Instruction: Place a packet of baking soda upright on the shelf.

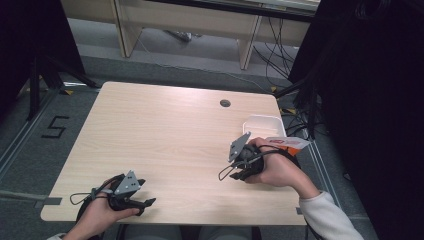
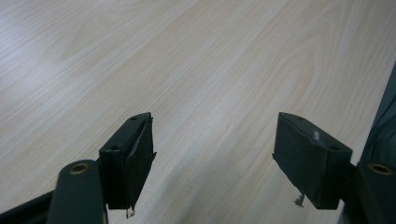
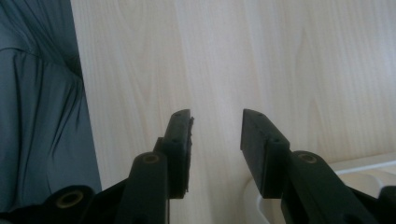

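Observation:
My left gripper [image 1: 144,195] rests low over the near left corner of the light wooden table [image 1: 165,130], held by a hand. In the left gripper view the left gripper [image 2: 212,135] stands wide open over bare wood, with nothing between its jaws. My right gripper [image 1: 239,172] hovers near the table's right side, just in front of a white tray [image 1: 262,124]. The right gripper view has the right gripper [image 3: 217,123] open with a narrower gap and nothing in it, and the white tray [image 3: 369,165] lies at the lower right.
An orange-and-white packet [image 1: 290,143] lies by the white tray, beside the right hand. A round cable hole [image 1: 225,103] sits near the table's far edge. Dark grey cloth [image 3: 37,107] shows beyond the table edge. Black stands and cables surround the table.

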`<move>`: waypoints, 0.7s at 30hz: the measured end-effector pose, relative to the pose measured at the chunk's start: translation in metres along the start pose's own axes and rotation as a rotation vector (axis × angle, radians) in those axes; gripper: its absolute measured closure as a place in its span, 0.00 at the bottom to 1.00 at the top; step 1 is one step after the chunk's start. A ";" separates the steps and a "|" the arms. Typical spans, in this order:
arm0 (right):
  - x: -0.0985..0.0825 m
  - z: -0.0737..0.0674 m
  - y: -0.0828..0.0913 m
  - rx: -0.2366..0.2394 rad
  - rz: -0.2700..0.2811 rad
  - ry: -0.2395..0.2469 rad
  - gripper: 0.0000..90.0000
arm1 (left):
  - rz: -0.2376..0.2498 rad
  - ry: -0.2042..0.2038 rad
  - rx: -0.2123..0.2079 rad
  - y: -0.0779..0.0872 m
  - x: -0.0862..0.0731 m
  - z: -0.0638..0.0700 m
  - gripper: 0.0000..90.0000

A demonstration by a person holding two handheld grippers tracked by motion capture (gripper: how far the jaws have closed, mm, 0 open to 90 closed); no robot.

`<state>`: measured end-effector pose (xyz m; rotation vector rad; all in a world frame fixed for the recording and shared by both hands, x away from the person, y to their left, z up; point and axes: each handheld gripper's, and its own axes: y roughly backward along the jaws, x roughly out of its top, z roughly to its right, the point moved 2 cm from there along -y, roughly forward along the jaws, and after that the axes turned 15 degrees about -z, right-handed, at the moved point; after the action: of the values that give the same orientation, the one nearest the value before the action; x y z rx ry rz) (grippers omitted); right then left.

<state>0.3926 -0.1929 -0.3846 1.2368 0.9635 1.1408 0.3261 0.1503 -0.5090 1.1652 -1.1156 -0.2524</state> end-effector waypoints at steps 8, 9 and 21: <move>0.002 -0.012 -0.030 0.030 0.006 0.020 0.70 | -0.003 -0.001 -0.004 0.000 0.000 0.000 0.31; 0.001 -0.015 -0.033 0.035 -0.007 -0.014 0.70 | 0.000 0.000 -0.001 0.000 0.000 0.000 0.31; 0.005 -0.029 -0.055 0.071 -0.013 -0.026 0.69 | 0.001 0.002 -0.002 0.000 0.000 0.000 0.31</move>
<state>0.3724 -0.1806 -0.4425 1.2972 0.9988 1.0863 0.3261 0.1502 -0.5092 1.1625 -1.1140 -0.2514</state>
